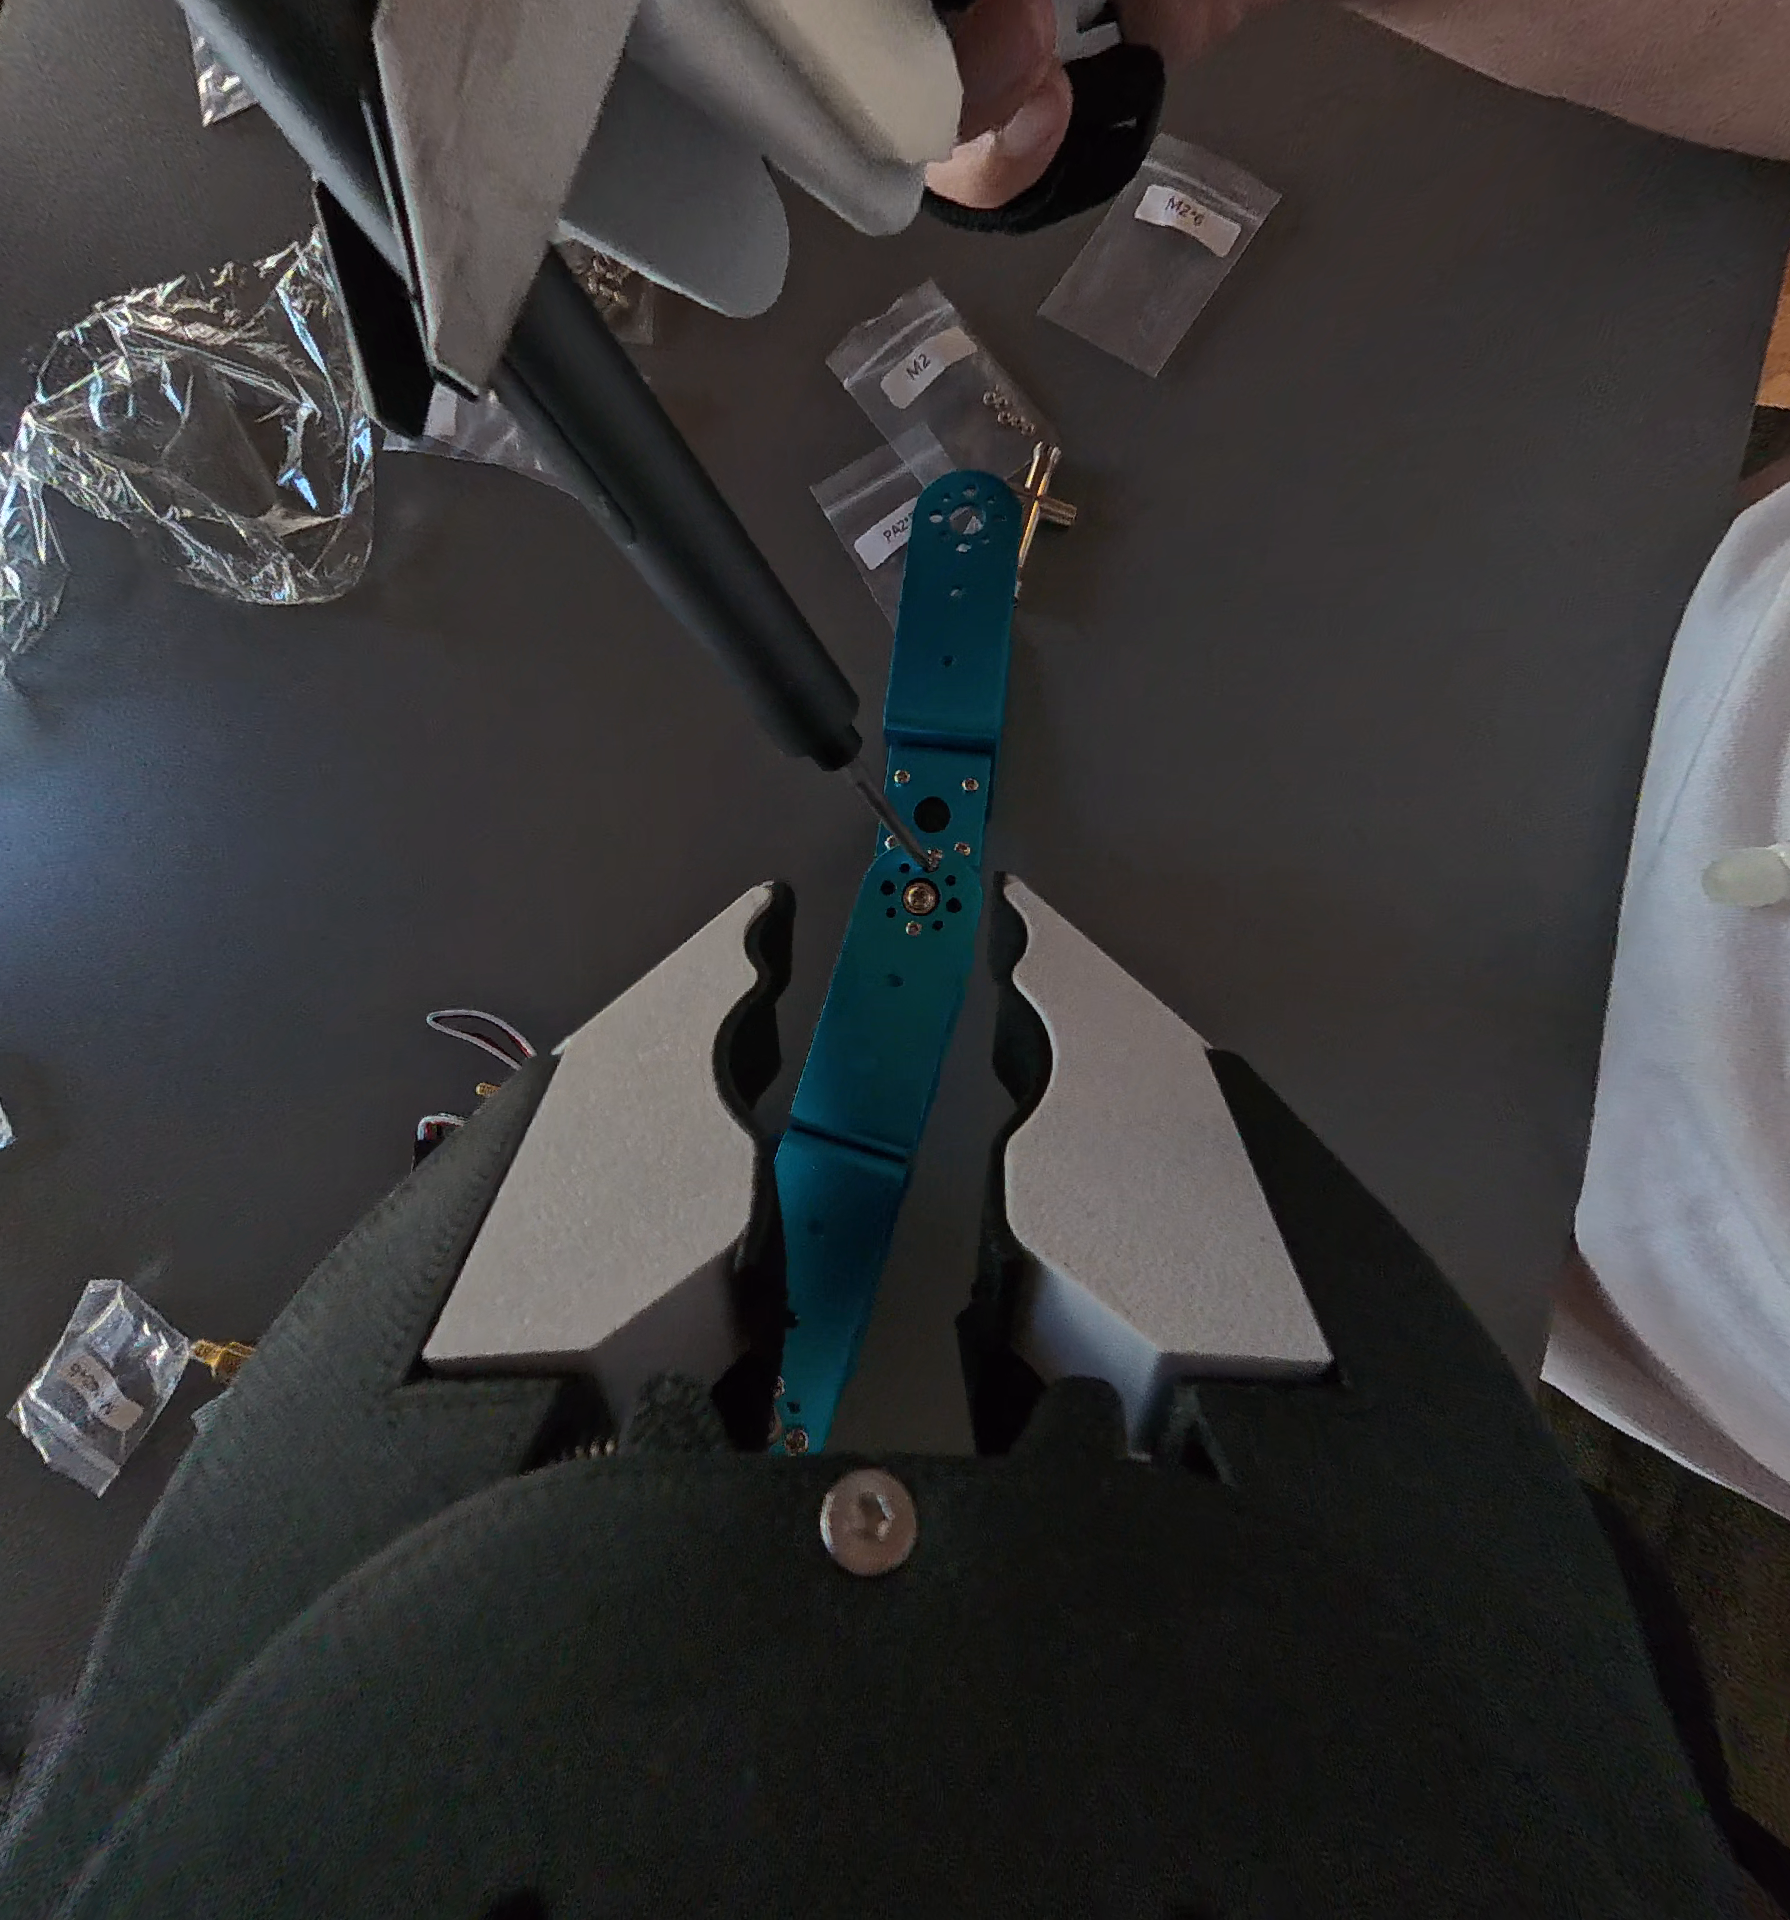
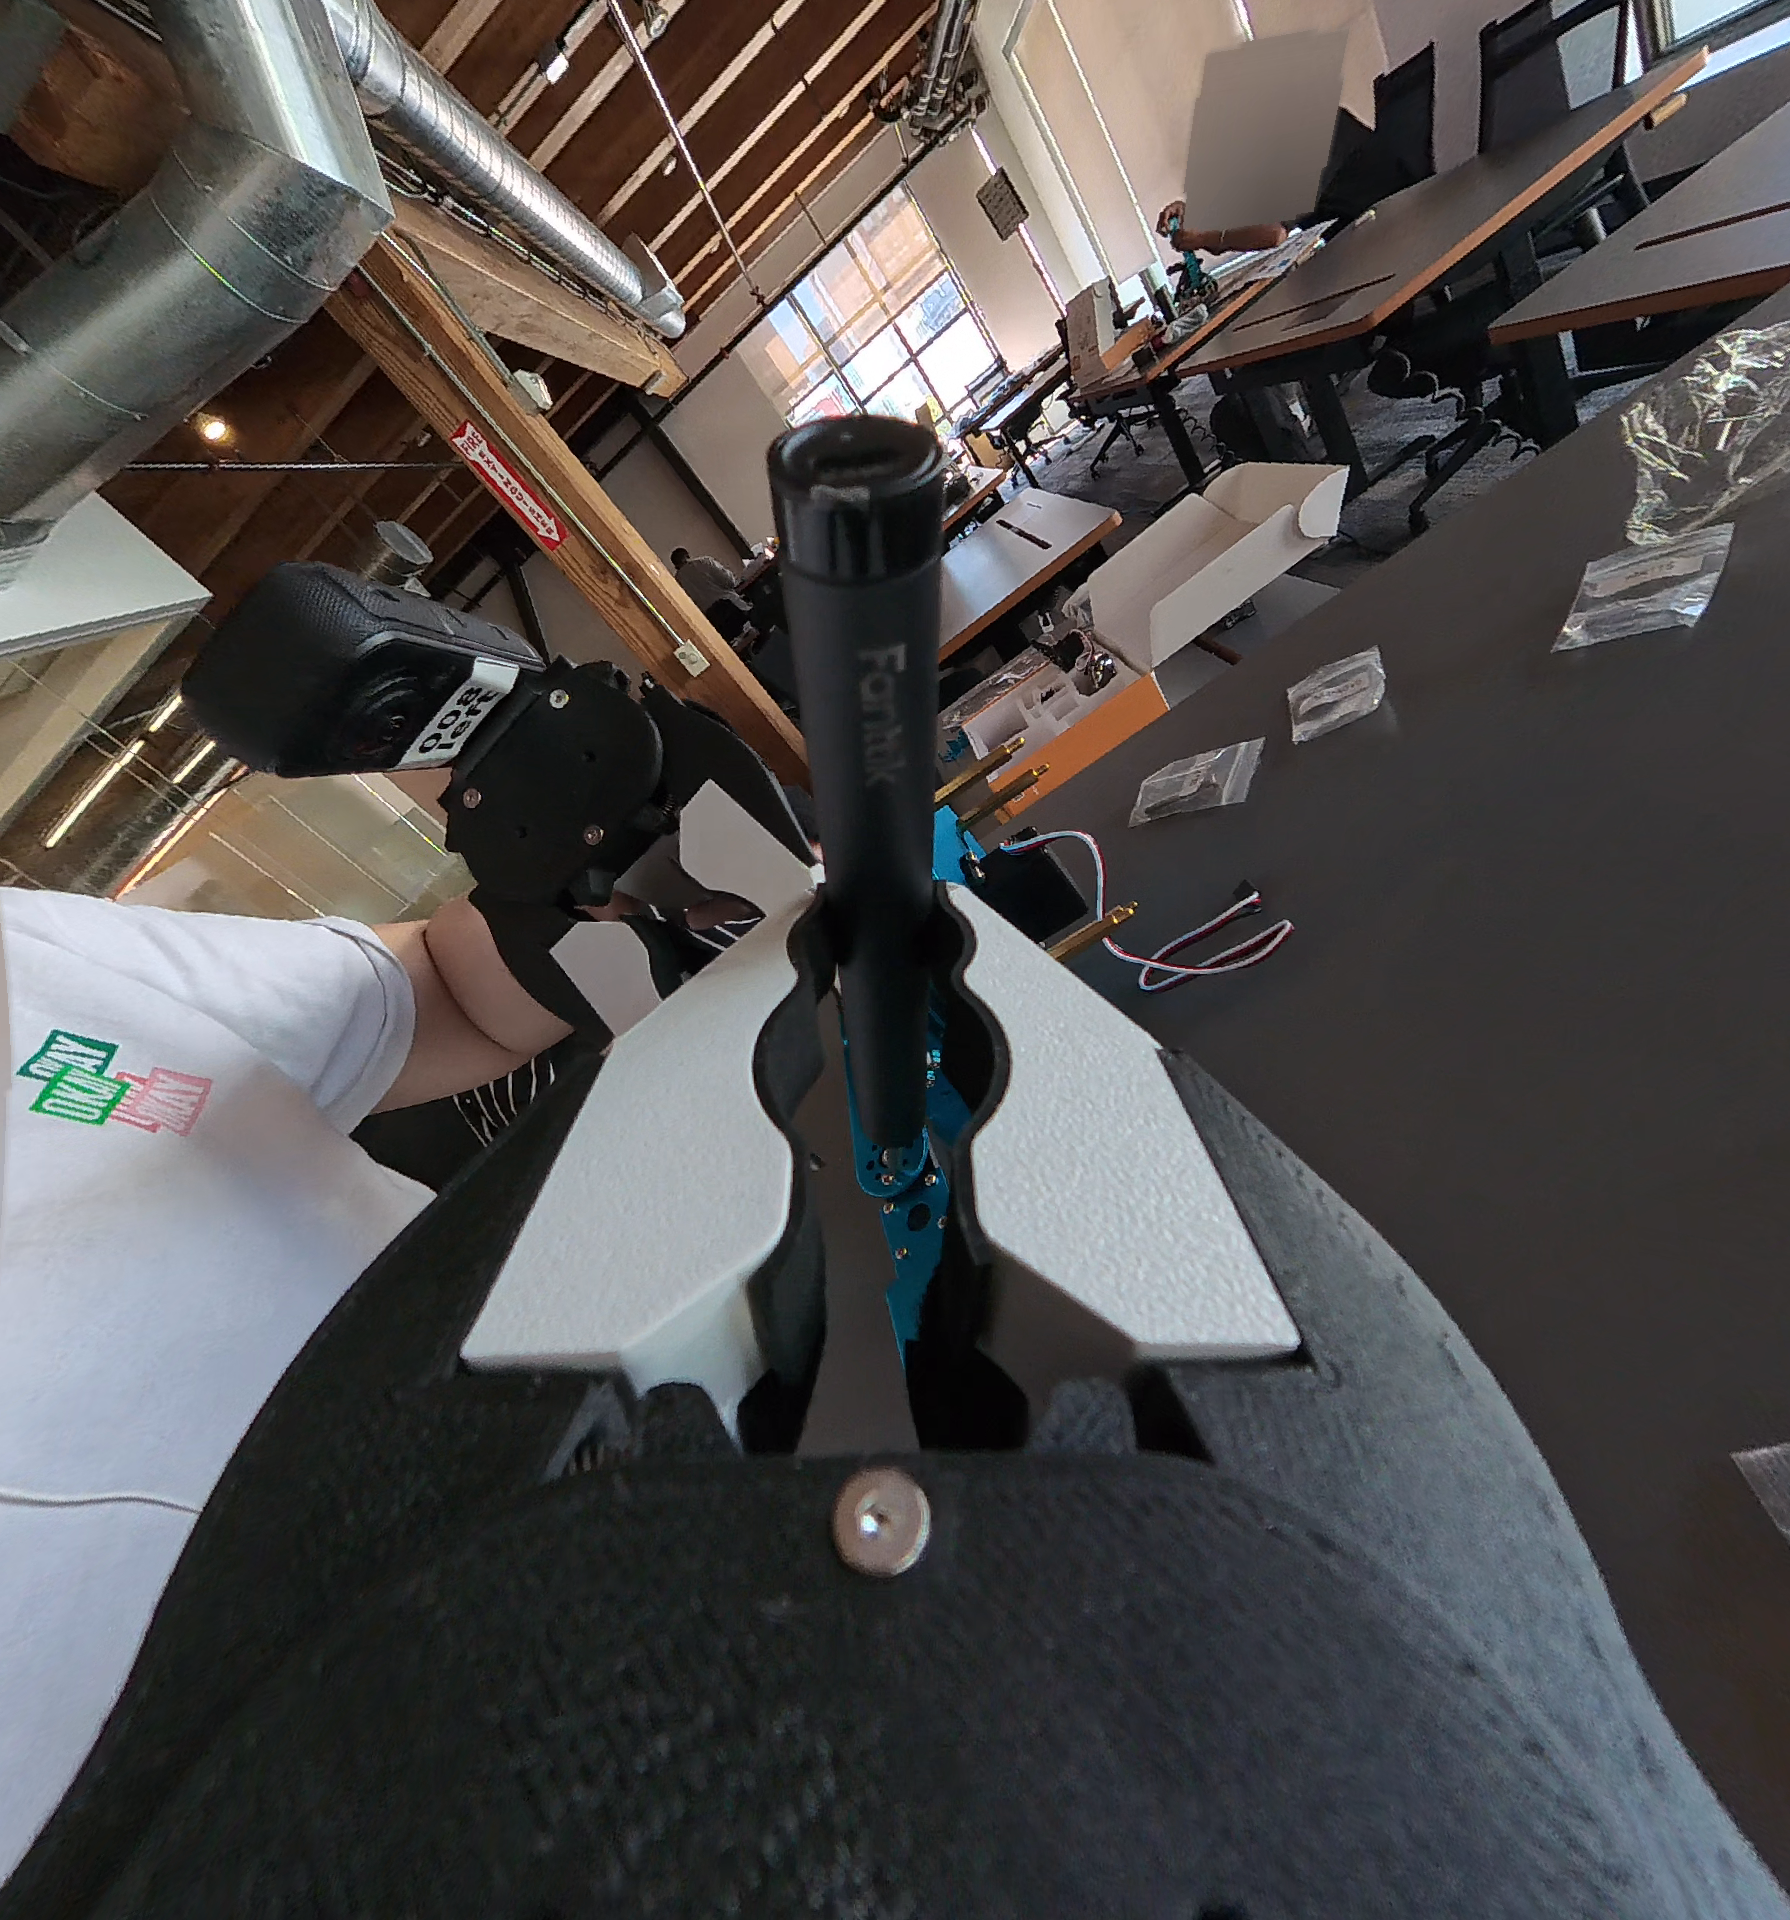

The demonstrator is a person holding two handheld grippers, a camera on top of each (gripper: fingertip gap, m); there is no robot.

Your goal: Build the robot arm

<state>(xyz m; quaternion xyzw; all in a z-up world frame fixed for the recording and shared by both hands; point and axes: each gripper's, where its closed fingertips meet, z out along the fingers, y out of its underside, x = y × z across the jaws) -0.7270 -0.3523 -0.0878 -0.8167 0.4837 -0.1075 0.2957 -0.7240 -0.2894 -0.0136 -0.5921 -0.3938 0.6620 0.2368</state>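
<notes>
We see the blue bracket assembly (image 1: 906, 997) over the grey tabletop (image 1: 1338, 727), left gripper (image 1: 893, 904) jaws clamped on it. Right gripper (image 2: 883, 914) jaws clamp the black screwdriver (image 2: 865, 748), tip on a bracket screw. Small plastic bags (image 1: 1156, 249) lie beyond.

a crumpled sheet of clear plastic wrap (image 1: 174, 436) lies on the dark grey counter (image 1: 1338, 727). small clear zip bags with white labels (image 1: 1161, 249) are scattered near it. a red, white and blue wire lead (image 2: 1197, 940) curls on the counter beside brass standoffs (image 2: 1093, 928). an open white cardboard box (image 2: 1218, 561) sits beyond the counter's edge.
</notes>
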